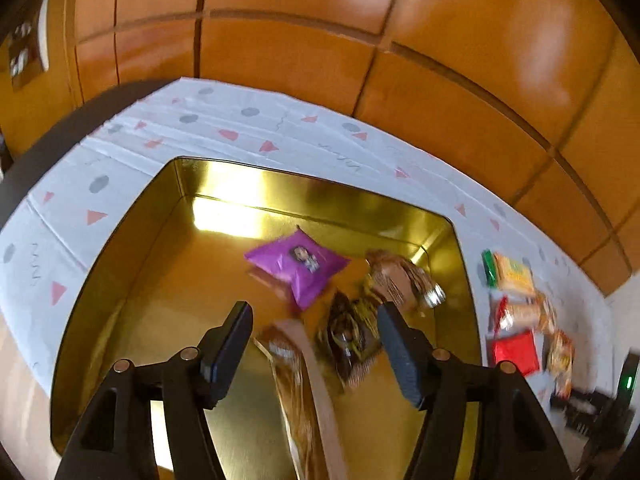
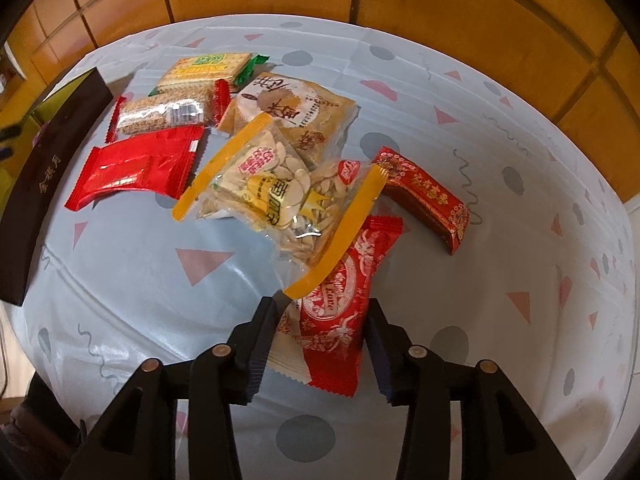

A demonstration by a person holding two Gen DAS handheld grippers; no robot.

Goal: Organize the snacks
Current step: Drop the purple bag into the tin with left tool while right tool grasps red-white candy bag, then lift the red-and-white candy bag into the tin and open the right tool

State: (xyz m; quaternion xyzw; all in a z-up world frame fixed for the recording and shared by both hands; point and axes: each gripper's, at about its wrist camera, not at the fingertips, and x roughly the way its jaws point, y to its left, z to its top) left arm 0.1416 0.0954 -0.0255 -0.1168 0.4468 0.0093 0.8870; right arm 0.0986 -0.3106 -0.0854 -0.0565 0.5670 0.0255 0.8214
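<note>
In the left wrist view my left gripper [image 1: 312,312] stands open over a gold tin [image 1: 120,240]. A blurred brown-and-gold packet [image 1: 308,392] lies below the gap between its fingers, and the pads do not touch it. A dark brown packet [image 1: 352,340], a purple packet [image 1: 298,266] and a tan packet [image 1: 400,280] also lie in the tin. In the right wrist view my right gripper [image 2: 320,308] straddles a red-and-white packet [image 2: 336,320] lying on the tablecloth. Its pads sit just off the packet's sides, so it is open.
A clear bag of seeds [image 2: 276,196] overlaps the red-and-white packet's far end. Around it lie a red box [image 2: 424,196], a plain red packet [image 2: 136,166], two cracker packs [image 2: 168,114] and a beige packet [image 2: 296,108]. The tin's dark outer wall [image 2: 44,168] stands at the left.
</note>
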